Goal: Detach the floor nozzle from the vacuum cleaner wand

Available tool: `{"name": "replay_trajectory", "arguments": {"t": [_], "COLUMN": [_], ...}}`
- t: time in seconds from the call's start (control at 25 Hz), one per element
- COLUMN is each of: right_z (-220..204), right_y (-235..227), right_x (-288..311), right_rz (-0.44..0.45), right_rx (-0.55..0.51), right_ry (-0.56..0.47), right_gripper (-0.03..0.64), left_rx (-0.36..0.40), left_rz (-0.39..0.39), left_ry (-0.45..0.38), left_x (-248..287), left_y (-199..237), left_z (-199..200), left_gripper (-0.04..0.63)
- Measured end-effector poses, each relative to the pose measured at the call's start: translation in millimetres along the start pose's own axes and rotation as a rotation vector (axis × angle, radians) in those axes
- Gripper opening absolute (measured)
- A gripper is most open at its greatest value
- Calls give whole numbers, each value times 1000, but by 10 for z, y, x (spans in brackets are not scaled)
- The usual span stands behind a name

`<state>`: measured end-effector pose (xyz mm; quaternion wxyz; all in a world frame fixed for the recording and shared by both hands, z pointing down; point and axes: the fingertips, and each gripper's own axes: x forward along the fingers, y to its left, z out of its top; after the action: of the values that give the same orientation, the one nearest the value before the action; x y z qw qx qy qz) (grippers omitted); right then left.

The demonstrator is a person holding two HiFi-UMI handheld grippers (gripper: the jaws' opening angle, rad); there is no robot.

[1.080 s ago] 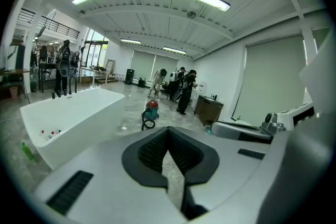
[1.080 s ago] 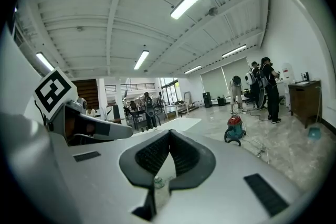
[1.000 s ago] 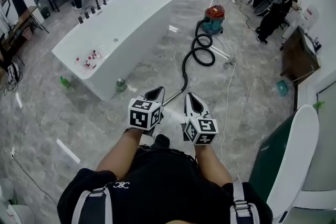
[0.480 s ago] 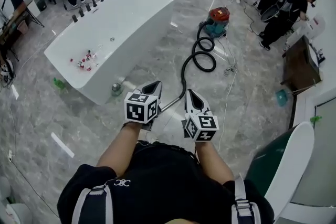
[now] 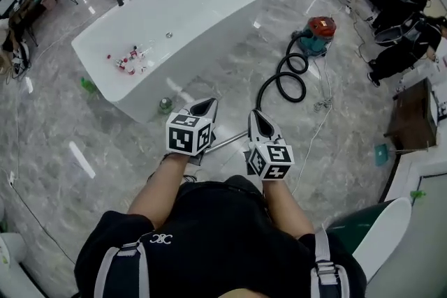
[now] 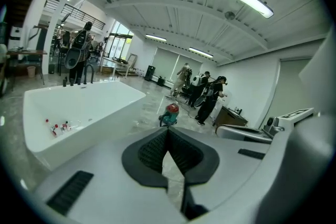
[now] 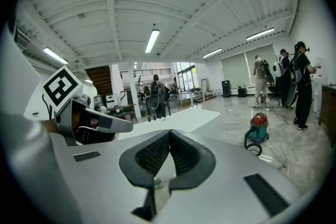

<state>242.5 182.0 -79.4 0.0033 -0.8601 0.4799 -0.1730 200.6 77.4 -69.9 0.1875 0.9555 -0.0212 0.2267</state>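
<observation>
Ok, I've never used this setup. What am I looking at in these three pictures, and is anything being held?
There's no robot here: a person holds a gripper in each hand. The head view looks down from the person's head and shows the left gripper and the right gripper, each carrying a marker cube. The other two pictures come from cameras riding on the grippers, looking along their fingers. On the marble floor stand a white bathtub and a red-and-teal vacuum cleaner. Its black hose leads to the metal wand lying between the grippers. The floor nozzle can't be made out. Both pairs of fingers are shut and hold nothing.
</observation>
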Motion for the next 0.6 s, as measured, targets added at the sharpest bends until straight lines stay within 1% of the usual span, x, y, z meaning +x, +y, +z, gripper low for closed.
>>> {"name": "replay_trajectory", "arguments": {"t": [0.12,0.2,0.4,0.52,0.6], "right_z": [-196,-320,-608,-900,-1164], "right_y": [241,373,551,607,638], "right_x": [286,475,947,1166,1308], "right_rz": [128,201,362,456,527], "right_rx": [-34,-79,-164,-210,-269], "right_ry": [80,124,229,301,354], "right_gripper": [15,15,15,15,15], "left_rx": [-105,-163,-281,-358,-400], "left_rz": [119,184,327,398,434], "left_ry": [13,14,0,18,55], "left_x": [-166,-249,-383,-389,-313], "left_y": [380,601,1051,1230,1335], "left_z": [-269,-394,-608,-926,-1213], "left_gripper": [8,8,8,8,8]}}
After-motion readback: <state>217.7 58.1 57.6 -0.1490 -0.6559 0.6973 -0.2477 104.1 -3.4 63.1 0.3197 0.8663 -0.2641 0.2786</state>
